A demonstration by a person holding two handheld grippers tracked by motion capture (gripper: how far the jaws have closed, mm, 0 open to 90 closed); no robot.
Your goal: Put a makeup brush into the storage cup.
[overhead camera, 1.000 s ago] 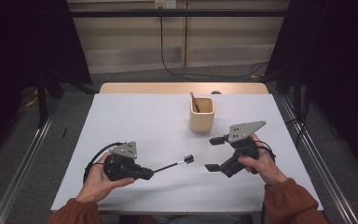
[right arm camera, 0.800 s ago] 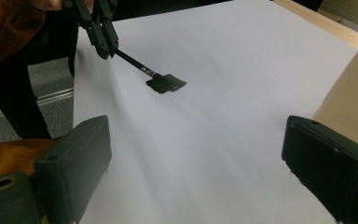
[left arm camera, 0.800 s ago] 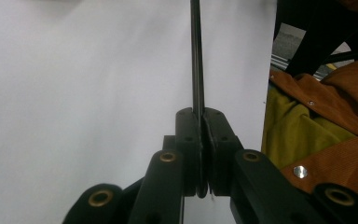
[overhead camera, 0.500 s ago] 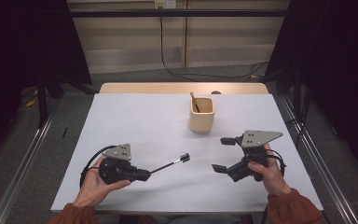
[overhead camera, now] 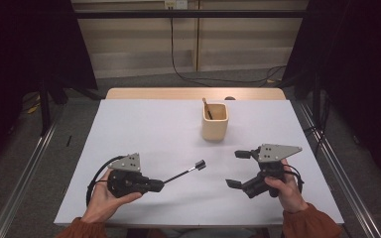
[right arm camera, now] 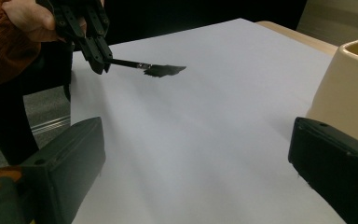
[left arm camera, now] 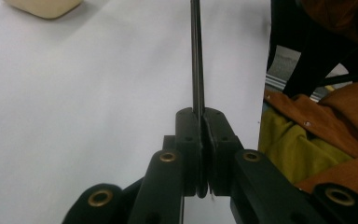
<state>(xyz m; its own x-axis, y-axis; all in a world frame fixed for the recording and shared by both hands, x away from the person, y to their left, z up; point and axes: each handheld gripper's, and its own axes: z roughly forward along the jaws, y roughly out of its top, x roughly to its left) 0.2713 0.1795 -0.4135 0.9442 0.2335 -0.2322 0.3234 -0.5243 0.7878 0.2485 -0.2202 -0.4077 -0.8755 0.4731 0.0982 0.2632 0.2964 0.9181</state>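
Note:
My left gripper (overhead camera: pixel 161 184) lies low at the front left of the white table (overhead camera: pixel 144 124), shut on the handle of a thin black brush (overhead camera: pixel 183 173). The brush's dark head points right, toward the table's middle. In the left gripper view the closed jaws (left arm camera: pixel 201 116) pinch the brush handle (left arm camera: pixel 196 56). At the front right, my right gripper (overhead camera: pixel 237 169) stands open; its jaws have just been opening a little wider, with nothing between them. In the right gripper view its jaws (right arm camera: pixel 196 149) frame bare table, with the brush (right arm camera: pixel 154 69) beyond. Behind them stands a beige cup (overhead camera: pixel 214 121) holding another brush (overhead camera: pixel 206 106).
The cup (right arm camera: pixel 349 93) stands close beside the right gripper's far jaw. A wooden strip (overhead camera: pixel 193 93) edges the table's back. Metal rails (overhead camera: pixel 25 188) run along both sides on the floor. An orange sleeve (left arm camera: pixel 335 121) hangs past the table's front edge.
The right gripper has shifted to the right and a little lower, toward the front edge, with its jaws slightly wider. The left gripper and the brush have stayed put.

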